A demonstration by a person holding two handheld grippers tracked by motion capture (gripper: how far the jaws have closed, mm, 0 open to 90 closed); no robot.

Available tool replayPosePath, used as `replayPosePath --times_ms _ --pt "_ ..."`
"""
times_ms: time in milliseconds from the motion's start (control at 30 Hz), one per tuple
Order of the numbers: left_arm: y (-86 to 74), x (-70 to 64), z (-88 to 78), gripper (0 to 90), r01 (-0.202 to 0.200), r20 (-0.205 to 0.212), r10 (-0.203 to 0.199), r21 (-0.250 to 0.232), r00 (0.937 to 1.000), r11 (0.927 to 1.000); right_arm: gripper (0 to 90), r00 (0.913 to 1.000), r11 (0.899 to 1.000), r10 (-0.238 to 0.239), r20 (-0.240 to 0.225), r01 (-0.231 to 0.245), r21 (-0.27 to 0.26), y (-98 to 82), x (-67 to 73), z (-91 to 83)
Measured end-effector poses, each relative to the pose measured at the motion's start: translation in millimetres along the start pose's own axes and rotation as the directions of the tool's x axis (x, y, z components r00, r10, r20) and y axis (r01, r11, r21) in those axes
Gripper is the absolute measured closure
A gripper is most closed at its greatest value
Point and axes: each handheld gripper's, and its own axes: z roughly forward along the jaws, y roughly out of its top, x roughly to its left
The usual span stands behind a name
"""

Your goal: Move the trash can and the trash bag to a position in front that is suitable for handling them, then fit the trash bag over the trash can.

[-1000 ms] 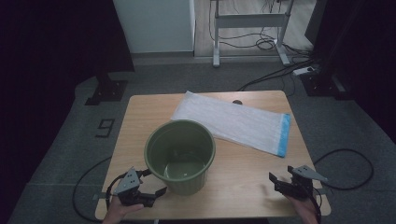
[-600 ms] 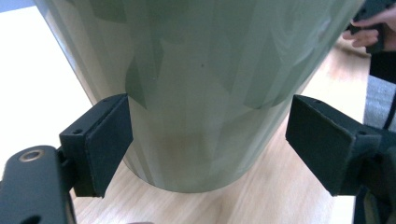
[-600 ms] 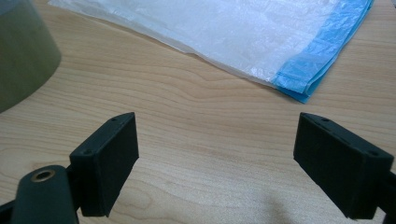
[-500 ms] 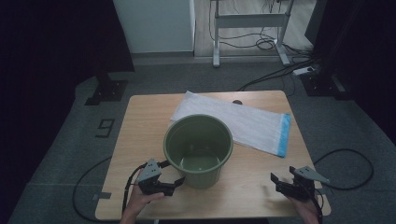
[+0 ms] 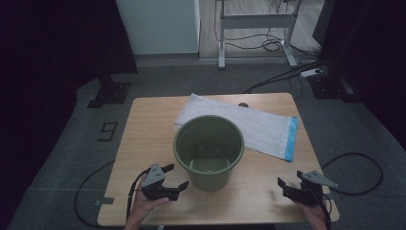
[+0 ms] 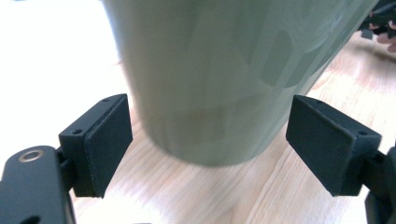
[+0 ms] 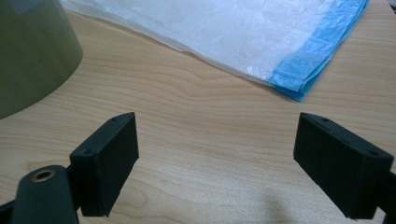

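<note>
A green plastic bucket (image 5: 208, 153) stands upright and empty in the middle of the wooden table (image 5: 143, 129). Behind it lies a flat white bag with a blue edge (image 5: 258, 127). My left gripper (image 5: 178, 175) is open at the bucket's lower left, jaws spread wide. In the left gripper view the bucket's wall (image 6: 224, 84) looms blurred just beyond the open left gripper (image 6: 208, 140); I cannot tell whether they touch. My right gripper (image 5: 283, 188) is open near the front right edge. Its own view shows the right gripper (image 7: 217, 154) over bare wood, with the bucket (image 7: 28, 56) to the left and the bag (image 7: 243, 32) ahead.
A small dark object (image 5: 243, 104) lies at the table's far edge by the bag. Cables (image 5: 354, 167) trail on the grey floor on both sides of the table. A metal stand (image 5: 253, 21) is behind the table.
The bucket has slid right toward the table's middle, and my left gripper has followed it rightward. The right gripper has barely moved.
</note>
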Motion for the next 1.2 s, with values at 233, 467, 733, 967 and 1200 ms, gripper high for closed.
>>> replayPosePath --times_ms 233,467,733,967,1200 --pt "-14.1 11.2 -6.4 14.3 0.013 -0.112 -0.003 0.088 0.9937 0.9960 13.5 0.9992 0.999 -0.036 0.013 0.036 0.011 3.4 6.6 4.4" --pt "-23.1 17.7 -3.1 14.1 0.011 -0.126 0.008 0.150 0.9920 0.9886 13.8 0.9960 0.996 -0.082 0.034 0.081 0.025 19.8 17.7 23.1" --pt "-29.8 24.5 -8.6 14.2 0.029 -0.154 -0.003 0.170 0.9880 0.9850 16.4 0.9926 0.990 -0.121 0.016 0.119 0.079 47.7 24.9 66.5" --pt "-36.7 26.5 -9.3 14.3 0.042 -0.164 -0.009 0.200 0.9865 0.9790 21.5 0.9878 0.975 -0.153 -0.030 0.155 0.157 72.5 35.5 119.0" --pt "-39.0 25.8 -9.1 14.3 0.055 -0.158 -0.022 0.208 0.9873 0.9765 26.2 0.9924 0.972 -0.123 -0.002 0.121 0.204 72.5 30.4 149.5"
